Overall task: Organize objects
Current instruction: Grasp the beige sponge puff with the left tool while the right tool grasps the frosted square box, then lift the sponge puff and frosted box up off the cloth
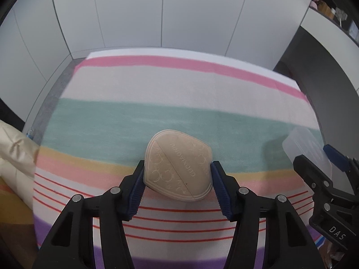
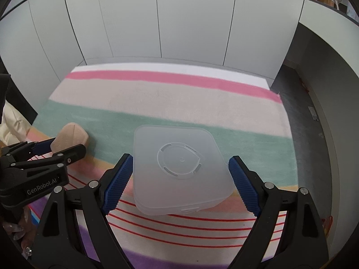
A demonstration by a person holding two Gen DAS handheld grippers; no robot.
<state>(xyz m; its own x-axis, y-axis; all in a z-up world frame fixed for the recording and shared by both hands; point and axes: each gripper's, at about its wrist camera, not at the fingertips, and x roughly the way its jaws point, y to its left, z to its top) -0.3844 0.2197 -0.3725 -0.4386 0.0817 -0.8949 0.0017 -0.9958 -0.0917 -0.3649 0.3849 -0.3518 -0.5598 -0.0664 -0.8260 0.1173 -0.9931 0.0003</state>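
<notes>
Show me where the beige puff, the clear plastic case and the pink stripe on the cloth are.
beige puff (image 1: 177, 165), left wrist view, middle of its embossed top face.
clear plastic case (image 2: 179, 168), right wrist view, centre of its lid, on the moulded ring.
pink stripe (image 2: 168, 77), right wrist view, mid-length of the stripe.

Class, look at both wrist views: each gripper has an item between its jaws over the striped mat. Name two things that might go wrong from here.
1. The left gripper pinches the beige pad only by its edges; being soft-looking, it may buckle or slip.
2. The clear box sits skewed between the right gripper's jaws, held near its corners, so it may twist free.
</notes>
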